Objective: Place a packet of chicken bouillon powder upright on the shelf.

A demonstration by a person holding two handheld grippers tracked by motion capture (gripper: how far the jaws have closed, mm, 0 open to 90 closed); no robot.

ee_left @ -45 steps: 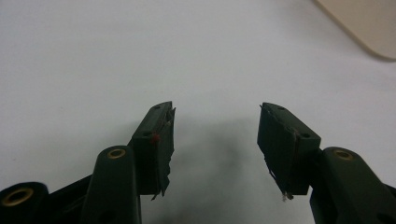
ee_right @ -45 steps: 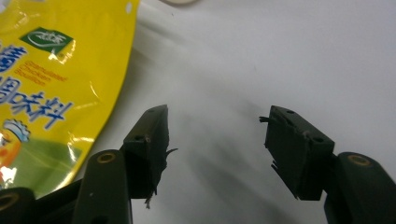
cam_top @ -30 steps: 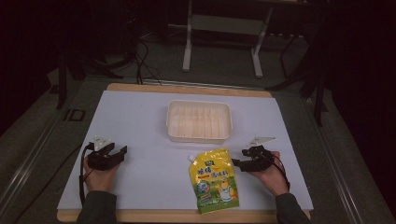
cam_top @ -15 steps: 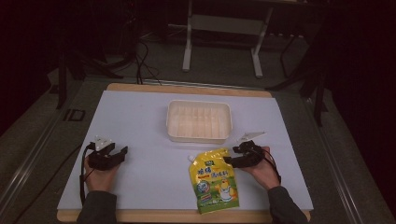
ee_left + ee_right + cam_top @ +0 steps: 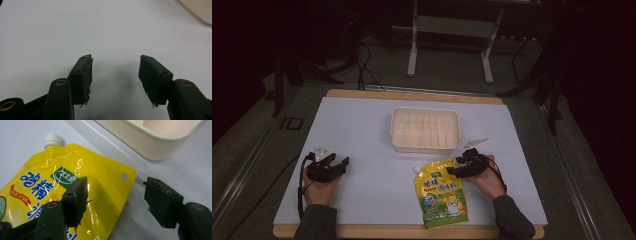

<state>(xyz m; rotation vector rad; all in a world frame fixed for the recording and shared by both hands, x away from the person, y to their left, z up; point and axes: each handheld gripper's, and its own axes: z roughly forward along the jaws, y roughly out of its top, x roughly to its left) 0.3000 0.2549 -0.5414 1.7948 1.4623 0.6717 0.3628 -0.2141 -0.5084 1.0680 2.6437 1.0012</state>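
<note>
Right tongs [image 5: 115,195] spread apart astride the yellow pouch's [image 5: 75,185] top corner at frame centre, left tongs [image 5: 115,75] apart over bare worktop [image 5: 100,30], cream tray [image 5: 425,129] above.

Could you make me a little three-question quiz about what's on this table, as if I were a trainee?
1. True or false: the right gripper is shut on the yellow pouch.
2. Which end of the pouch bears the white cap: the end toward the cream tray or toward the person?
3. What lies between the left gripper jaws: A) the pouch, B) bare white table cover, C) the tray?

Key
1. False: its jaws stand open over the pouch's corner.
2. Toward the tray.
3. B.
</note>
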